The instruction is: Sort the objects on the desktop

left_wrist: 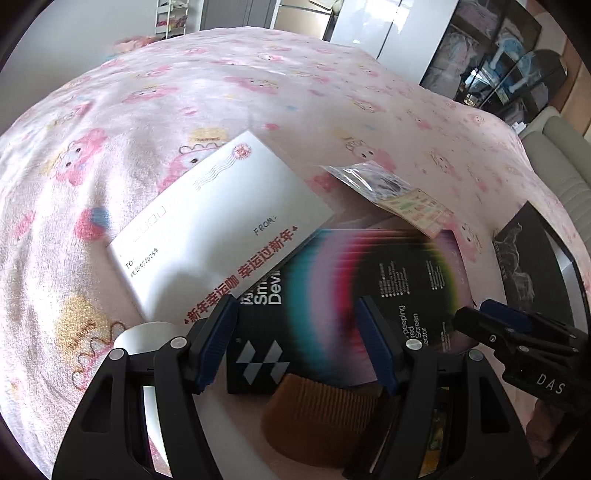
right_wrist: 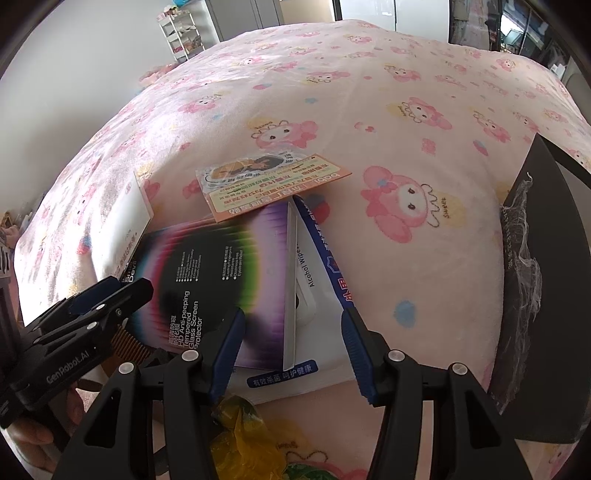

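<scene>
Two black grippers, left [left_wrist: 295, 347] and right [right_wrist: 291, 350], hover with jaws apart over a pink cartoon-print blanket [right_wrist: 406, 122]; white shelving rack [right_wrist: 181, 33] stands behind.

A soft, fleecy pink blanket [right_wrist: 406, 92] covered the bed, matt and fuzzy. The screen protector box [left_wrist: 369, 280] looked like glossy printed card, the white envelope [left_wrist: 221, 221] smooth matt paper. The sachet [left_wrist: 373, 179] was shiny clear plastic. Each claw had matt black plastic arms with ribbed blue pads [right_wrist: 356, 343].
</scene>
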The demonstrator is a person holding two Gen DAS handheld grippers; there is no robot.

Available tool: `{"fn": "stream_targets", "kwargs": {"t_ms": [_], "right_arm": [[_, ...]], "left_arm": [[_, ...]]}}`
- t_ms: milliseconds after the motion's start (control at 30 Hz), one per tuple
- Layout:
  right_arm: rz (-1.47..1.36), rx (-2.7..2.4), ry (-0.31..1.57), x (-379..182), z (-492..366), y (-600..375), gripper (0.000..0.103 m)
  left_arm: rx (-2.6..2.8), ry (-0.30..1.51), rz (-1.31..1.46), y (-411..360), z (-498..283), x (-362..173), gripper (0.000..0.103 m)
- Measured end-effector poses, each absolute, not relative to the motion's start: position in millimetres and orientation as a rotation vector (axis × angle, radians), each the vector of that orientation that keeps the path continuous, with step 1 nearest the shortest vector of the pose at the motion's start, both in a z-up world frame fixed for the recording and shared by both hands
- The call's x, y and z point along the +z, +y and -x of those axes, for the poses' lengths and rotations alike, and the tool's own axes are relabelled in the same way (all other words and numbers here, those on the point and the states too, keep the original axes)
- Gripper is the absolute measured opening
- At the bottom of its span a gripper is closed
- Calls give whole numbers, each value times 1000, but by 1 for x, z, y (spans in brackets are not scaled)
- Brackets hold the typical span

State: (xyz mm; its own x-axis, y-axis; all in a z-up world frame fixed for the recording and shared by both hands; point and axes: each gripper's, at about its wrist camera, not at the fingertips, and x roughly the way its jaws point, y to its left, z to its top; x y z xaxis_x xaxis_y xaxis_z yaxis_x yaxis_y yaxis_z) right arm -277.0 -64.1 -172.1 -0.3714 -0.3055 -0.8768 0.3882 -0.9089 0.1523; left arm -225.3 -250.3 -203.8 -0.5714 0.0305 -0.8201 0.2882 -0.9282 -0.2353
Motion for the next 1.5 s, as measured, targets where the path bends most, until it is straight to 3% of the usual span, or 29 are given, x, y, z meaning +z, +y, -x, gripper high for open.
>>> {"fn": "stream_targets", "kwargs": {"t_ms": [333, 533, 600, 700, 867, 1500], "right_arm": [[-1437, -2271, 115, -177, 279, -73, 58], [-1445, -2218, 89, -182, 284, -78, 61], [-1445, -2199, 93, -183, 284, -82, 66], [-1427, -2191, 84, -180, 281, -82, 63], [-1402, -2256, 54, -167, 274, -66, 62], [-1354, -2445, -36, -95, 186, 40, 61]], "left_arm": [[-2519, 543, -1374, -267, 227, -212, 70], [-2576, 592, -1436, -258, 234, -218, 92], [-2601, 610, -1451, -252, 237, -219, 90], [-2634, 628, -1422, -249, 231, -211, 85], [-2671, 676, -1409, -243, 223, -198, 68], [-2876, 574, -1498, -136, 171, -135, 67]]}}
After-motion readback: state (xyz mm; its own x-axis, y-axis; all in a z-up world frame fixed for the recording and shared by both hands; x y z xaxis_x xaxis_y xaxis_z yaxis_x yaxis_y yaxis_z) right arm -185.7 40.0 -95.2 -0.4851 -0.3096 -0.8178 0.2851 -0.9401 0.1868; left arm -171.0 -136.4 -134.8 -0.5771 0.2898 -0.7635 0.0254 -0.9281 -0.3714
